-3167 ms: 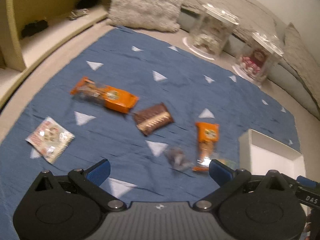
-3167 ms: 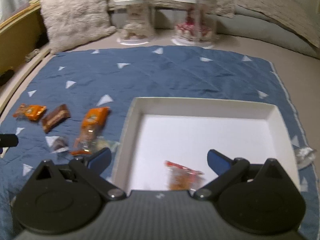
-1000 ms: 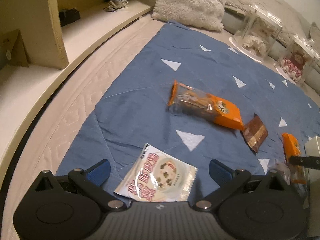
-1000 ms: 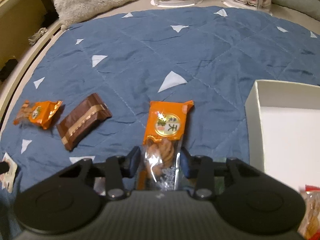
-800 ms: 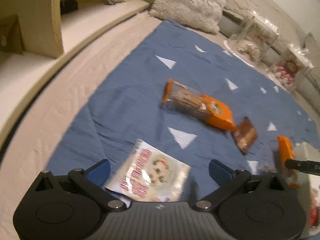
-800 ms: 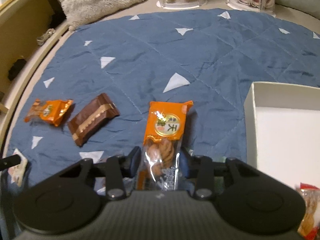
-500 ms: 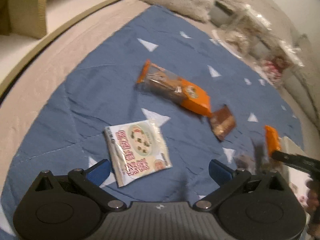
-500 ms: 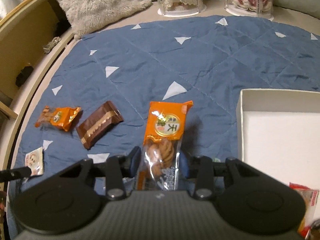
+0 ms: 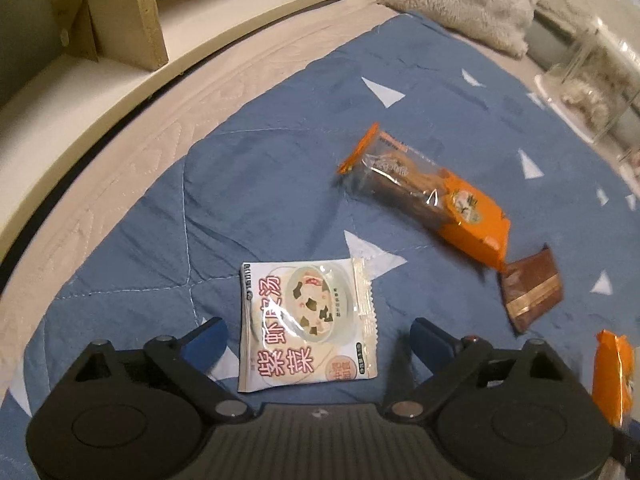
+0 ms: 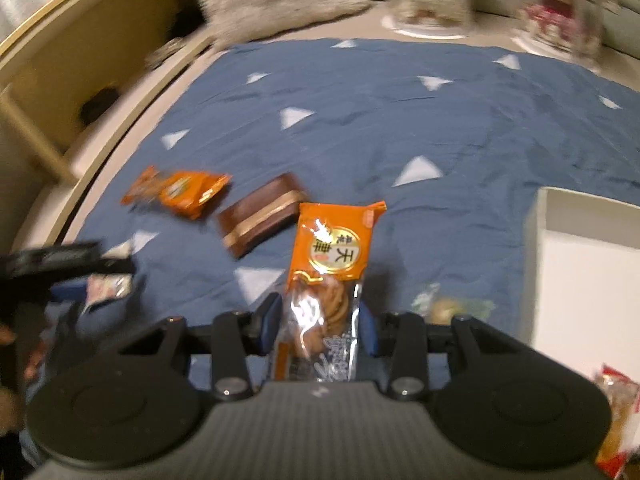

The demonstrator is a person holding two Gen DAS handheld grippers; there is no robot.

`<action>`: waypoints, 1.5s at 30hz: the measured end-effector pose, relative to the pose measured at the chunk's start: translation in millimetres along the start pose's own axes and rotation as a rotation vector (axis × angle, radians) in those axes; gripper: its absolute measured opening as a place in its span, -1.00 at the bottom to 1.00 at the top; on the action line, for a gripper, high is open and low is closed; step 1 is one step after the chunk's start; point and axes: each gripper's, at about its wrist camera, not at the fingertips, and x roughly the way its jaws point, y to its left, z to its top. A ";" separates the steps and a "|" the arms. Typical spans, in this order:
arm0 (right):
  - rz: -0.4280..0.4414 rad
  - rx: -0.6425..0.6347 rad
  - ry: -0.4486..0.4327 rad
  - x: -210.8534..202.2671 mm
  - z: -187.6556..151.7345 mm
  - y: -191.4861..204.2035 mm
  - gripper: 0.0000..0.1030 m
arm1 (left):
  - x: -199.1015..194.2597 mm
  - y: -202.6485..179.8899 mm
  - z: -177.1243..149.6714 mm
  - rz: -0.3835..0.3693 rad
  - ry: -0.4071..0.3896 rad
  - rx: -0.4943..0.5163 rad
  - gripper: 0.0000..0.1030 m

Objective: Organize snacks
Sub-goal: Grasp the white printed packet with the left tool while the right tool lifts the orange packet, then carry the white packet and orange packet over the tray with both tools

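Note:
My left gripper (image 9: 316, 338) is open, with a white soup packet (image 9: 306, 326) lying flat on the blue quilt between its fingers. Beyond it lie an orange snack pack (image 9: 428, 196) and a brown bar (image 9: 530, 292). My right gripper (image 10: 318, 322) is shut on an orange cookie packet (image 10: 330, 276) and holds it above the quilt. The orange pack (image 10: 178, 192) and brown bar (image 10: 262, 214) lie left of it. The white box (image 10: 592, 280) is at the right, with a red snack (image 10: 616, 416) in it.
A small greenish wrapped sweet (image 10: 450, 306) lies on the quilt by the box's left wall. A wooden shelf (image 9: 120, 60) runs along the left. A fluffy pillow (image 9: 464, 0) and clear display cases (image 9: 592, 80) stand at the back.
My left gripper has moved over the white soup packet, which now sits between its fingers. My right gripper has lifted the orange cookie packet and swung a little left; its view is blurred.

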 end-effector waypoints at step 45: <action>-0.052 -0.041 -0.129 -73.3 -13.6 -25.9 -0.27 | -110.5 -76.8 -46.9 -0.156 -0.178 0.160 0.12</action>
